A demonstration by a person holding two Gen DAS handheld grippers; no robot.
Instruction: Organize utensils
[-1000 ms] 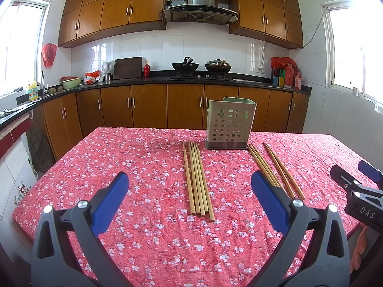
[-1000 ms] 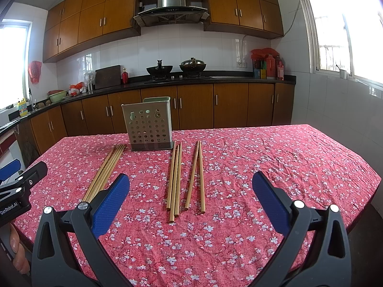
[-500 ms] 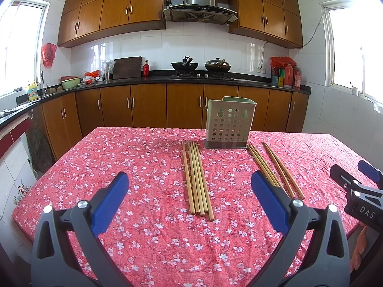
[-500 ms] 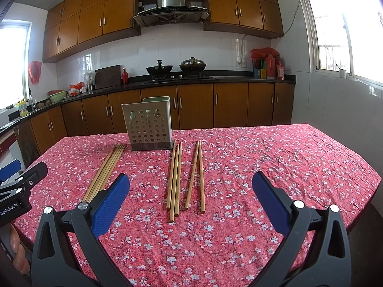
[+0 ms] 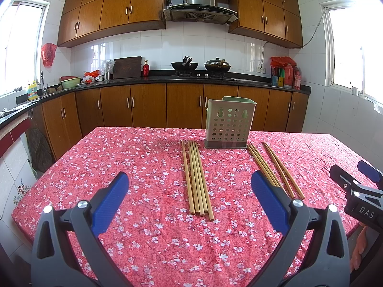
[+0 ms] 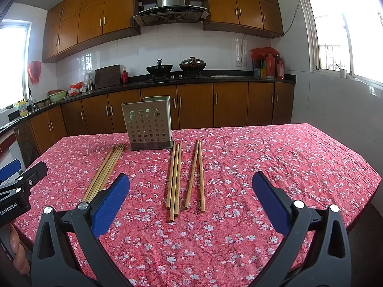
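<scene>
Chopsticks [image 5: 197, 179] lie in three groups at frame centre before the perforated holder [image 5: 227, 125]; left gripper [image 5: 189, 205] and right gripper [image 6: 190, 205] spread wide, empty.

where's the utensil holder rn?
The utensil holder stands upright at the far middle of the table, between the left bundle of chopsticks and the right chopsticks; both wrist views show it.

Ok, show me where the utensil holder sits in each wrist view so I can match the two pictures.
Left wrist view: the utensil holder stands right of centre, at the far end of the table, between two sets of chopsticks.
Right wrist view: the utensil holder stands left of centre, again at the far end.
Shared landmark: the range hood on the back wall.
</scene>
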